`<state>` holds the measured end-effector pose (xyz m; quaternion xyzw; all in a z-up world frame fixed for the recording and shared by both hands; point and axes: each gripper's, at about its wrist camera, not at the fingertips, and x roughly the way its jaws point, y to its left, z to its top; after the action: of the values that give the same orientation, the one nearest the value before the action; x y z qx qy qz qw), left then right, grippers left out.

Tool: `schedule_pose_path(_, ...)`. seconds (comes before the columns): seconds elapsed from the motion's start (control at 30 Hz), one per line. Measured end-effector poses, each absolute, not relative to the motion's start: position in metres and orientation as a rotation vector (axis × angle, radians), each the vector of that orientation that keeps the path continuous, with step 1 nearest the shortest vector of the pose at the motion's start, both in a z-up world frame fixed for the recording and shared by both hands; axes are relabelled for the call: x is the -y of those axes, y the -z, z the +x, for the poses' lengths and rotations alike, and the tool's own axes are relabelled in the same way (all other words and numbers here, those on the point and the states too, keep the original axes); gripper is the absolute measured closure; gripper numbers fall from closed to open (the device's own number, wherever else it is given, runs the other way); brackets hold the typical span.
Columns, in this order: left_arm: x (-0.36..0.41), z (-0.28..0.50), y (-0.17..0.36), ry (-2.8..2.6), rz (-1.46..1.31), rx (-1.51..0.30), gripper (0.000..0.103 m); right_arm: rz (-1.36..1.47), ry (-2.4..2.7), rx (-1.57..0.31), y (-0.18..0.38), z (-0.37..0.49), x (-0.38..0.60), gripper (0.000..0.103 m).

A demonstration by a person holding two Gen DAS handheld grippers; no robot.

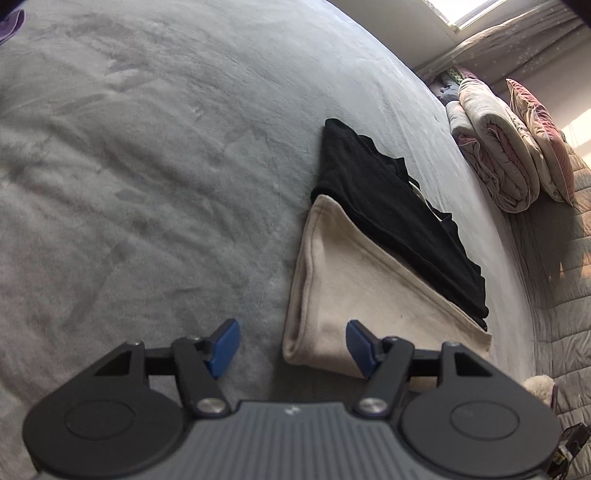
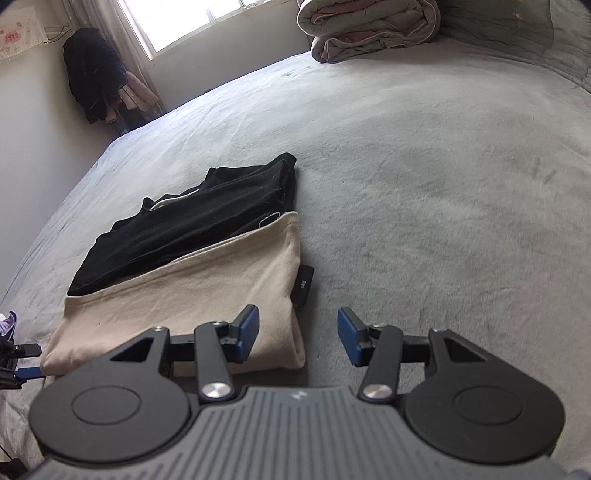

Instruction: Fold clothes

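A folded cream garment (image 1: 354,295) (image 2: 207,280) lies on the grey bed cover, with a folded black garment (image 1: 391,206) (image 2: 199,221) stacked over its far part. A small black tag (image 2: 303,285) sticks out at the cream garment's right edge. My left gripper (image 1: 291,345) hovers open over the cream garment's near left corner, holding nothing. My right gripper (image 2: 297,334) stands open over its near right corner, also holding nothing. At the left edge of the right wrist view a bit of the left gripper (image 2: 22,360) shows.
The grey bed cover (image 1: 147,184) (image 2: 443,184) spreads wide around the pile. A rolled quilt (image 1: 495,155) (image 2: 369,29) and a pillow (image 1: 543,140) lie at the bed's head. Dark clothes (image 2: 92,81) hang by the window. A purple cloth (image 1: 11,26) (image 2: 9,325) lies at the edge.
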<state>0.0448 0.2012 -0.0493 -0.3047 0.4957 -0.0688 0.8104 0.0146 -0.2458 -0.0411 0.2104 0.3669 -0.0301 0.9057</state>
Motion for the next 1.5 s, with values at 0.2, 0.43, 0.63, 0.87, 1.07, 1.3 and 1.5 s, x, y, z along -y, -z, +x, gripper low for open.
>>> schedule_pose_path(0.2,-0.205,0.032,0.062,0.203,-0.803,-1.102,0.038,0.522,0.03,-0.79,0.047,0.004,0.245,0.051)
schedule_pose_path(0.43,-0.2,0.03,0.082,0.232,-0.992,-1.084,0.038,0.6,-0.022,-0.813,0.059,0.006,0.229,0.05)
schedule_pose_path(0.63,-0.197,0.031,0.089,0.145,-1.107,-0.996,0.055,0.726,-0.004,-0.755,0.064,0.016,0.231,0.05)
schedule_pose_path(0.87,-0.195,0.029,0.092,0.056,-1.126,-0.923,0.093,0.84,0.06,-0.714,0.073,0.021,0.243,0.089)
schedule_pose_path(1.07,-0.198,0.022,0.058,0.036,-1.028,-0.826,0.094,0.8,0.078,-0.654,0.051,0.009,0.248,0.094)
schedule_pose_path(1.3,-0.192,0.031,0.076,-0.002,-0.929,-0.898,0.094,0.758,0.108,-0.722,0.064,0.015,0.252,0.094)
schedule_pose_path(1.5,-0.198,0.029,0.073,0.043,-0.835,-0.907,0.083,0.648,0.093,-0.74,0.059,0.018,0.243,0.083)
